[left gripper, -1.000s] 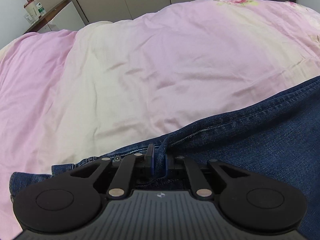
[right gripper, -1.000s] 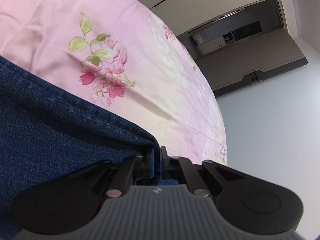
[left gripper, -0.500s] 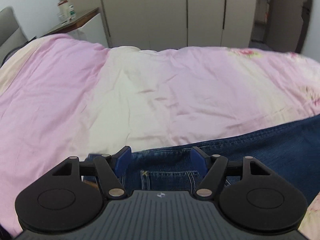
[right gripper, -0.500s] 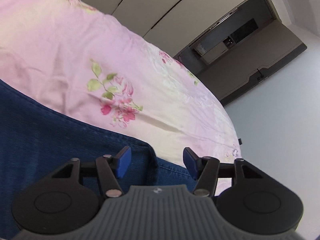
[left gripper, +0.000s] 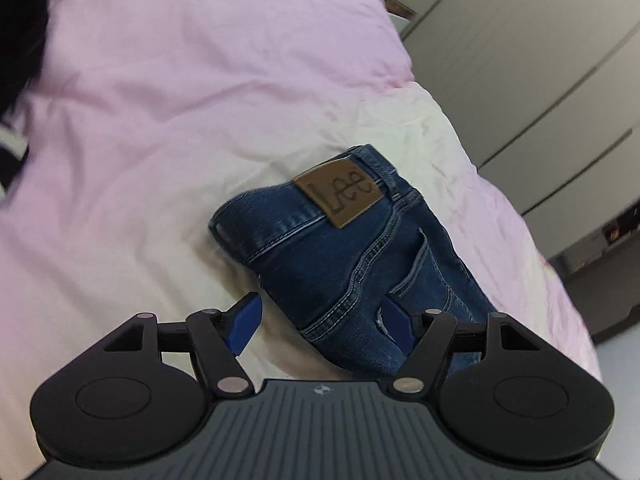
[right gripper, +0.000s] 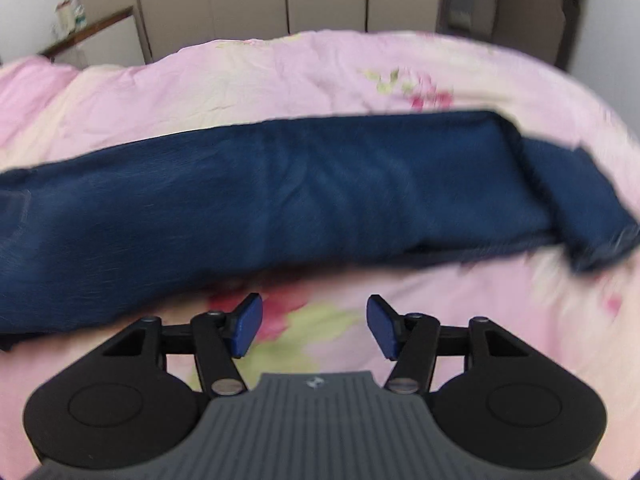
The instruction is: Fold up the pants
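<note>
Right wrist view showed the jeans (right gripper: 280, 196) lying as a long band across the pink quilt (right gripper: 280, 72) — long axis left to right, hems at the right, waistband with its leather patch (left gripper: 340, 194) at the left. I had both grippers' jaws just opened, left gripper (left gripper: 320, 320) straddling the seat without pressing and right gripper (right gripper: 314, 326) empty over the quilt. I judged the denim heavy, floppy and grippy — best pinched at waistband and hems.

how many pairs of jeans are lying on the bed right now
1. The jeans lie folded lengthwise across the pink bedspread; the left wrist view shows their waistband end with the leather patch. No other pair shows.
</note>
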